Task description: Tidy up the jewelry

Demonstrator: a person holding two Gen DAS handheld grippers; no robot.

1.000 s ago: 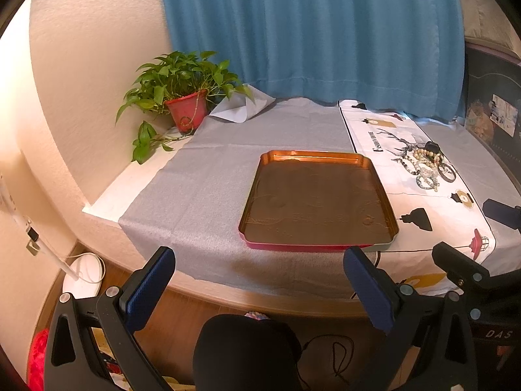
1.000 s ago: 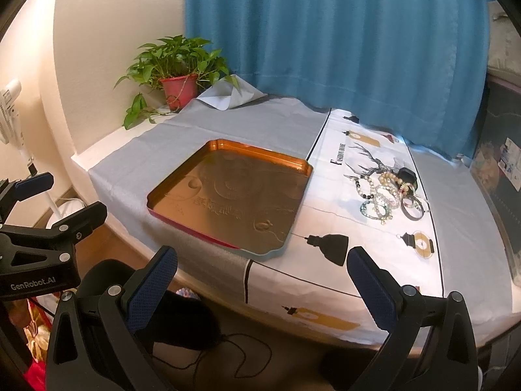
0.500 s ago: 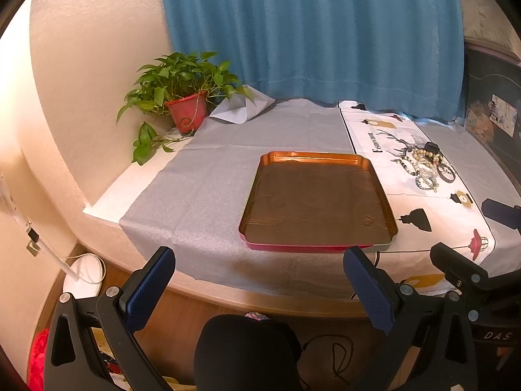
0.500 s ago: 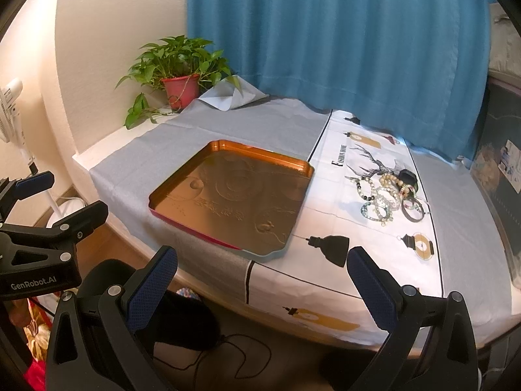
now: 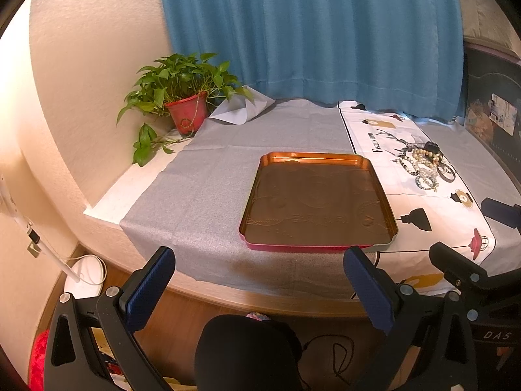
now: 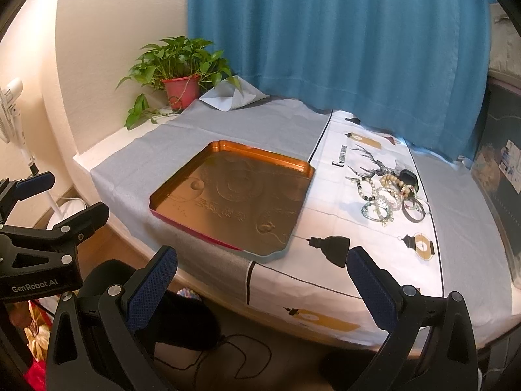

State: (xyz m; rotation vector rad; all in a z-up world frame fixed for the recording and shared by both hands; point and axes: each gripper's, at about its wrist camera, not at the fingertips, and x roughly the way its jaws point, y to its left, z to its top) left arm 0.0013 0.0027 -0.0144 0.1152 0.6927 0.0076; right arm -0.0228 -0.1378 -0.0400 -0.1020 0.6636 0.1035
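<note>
An empty copper-coloured tray (image 5: 317, 199) (image 6: 234, 200) with a red outer wall lies on the grey cloth near the table's front edge. A heap of bead bracelets and bangles (image 5: 425, 166) (image 6: 390, 197) rests on the white printed runner, to the right of the tray. My left gripper (image 5: 259, 285) is open and held off the table's front edge, just before the tray. My right gripper (image 6: 260, 280) is open too, in front of the runner and short of the jewelry. Nothing is between either pair of fingers.
A potted green plant (image 5: 182, 97) (image 6: 177, 71) stands at the back left corner beside a folded sheet. A blue curtain (image 5: 309, 32) hangs behind the table. A white fan base (image 5: 86, 275) and a black cable lie on the wooden floor below.
Both grippers have crept slightly forward toward the table; the tray and jewelry have not moved.
</note>
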